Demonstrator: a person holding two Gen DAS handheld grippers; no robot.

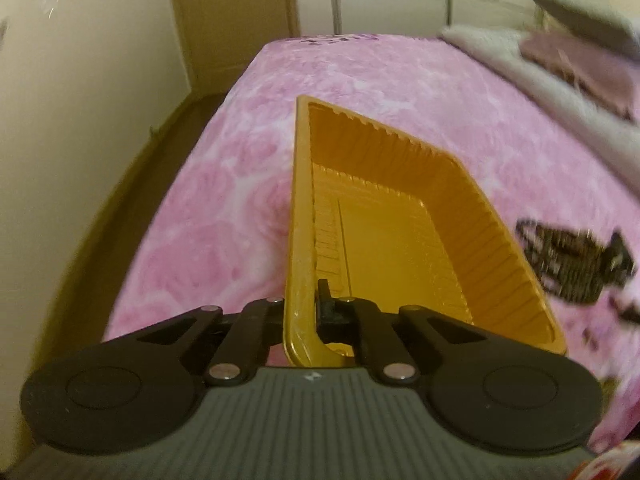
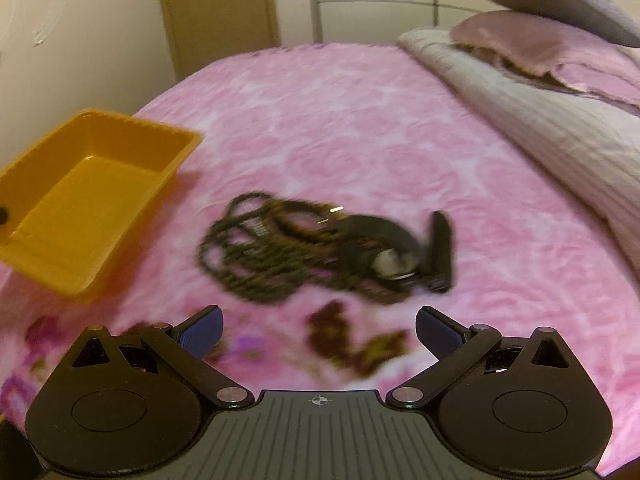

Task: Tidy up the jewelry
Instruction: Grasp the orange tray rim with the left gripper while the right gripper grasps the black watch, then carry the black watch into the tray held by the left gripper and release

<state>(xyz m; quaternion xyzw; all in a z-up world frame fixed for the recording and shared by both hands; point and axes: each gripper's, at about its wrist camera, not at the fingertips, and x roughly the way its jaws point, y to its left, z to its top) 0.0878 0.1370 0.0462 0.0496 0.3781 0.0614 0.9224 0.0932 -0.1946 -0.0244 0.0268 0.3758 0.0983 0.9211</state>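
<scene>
Pink bedspread (image 2: 360, 112) beneath tilted, tray-clamping left gripper (image 1: 310, 304)

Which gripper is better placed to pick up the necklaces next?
Right. The right gripper is open, facing the necklaces; the left gripper is shut on the yellow tray.

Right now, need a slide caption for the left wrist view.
Left hand-held gripper shut on the rim of an empty yellow tray, tilted above the pink bedspread.
</scene>
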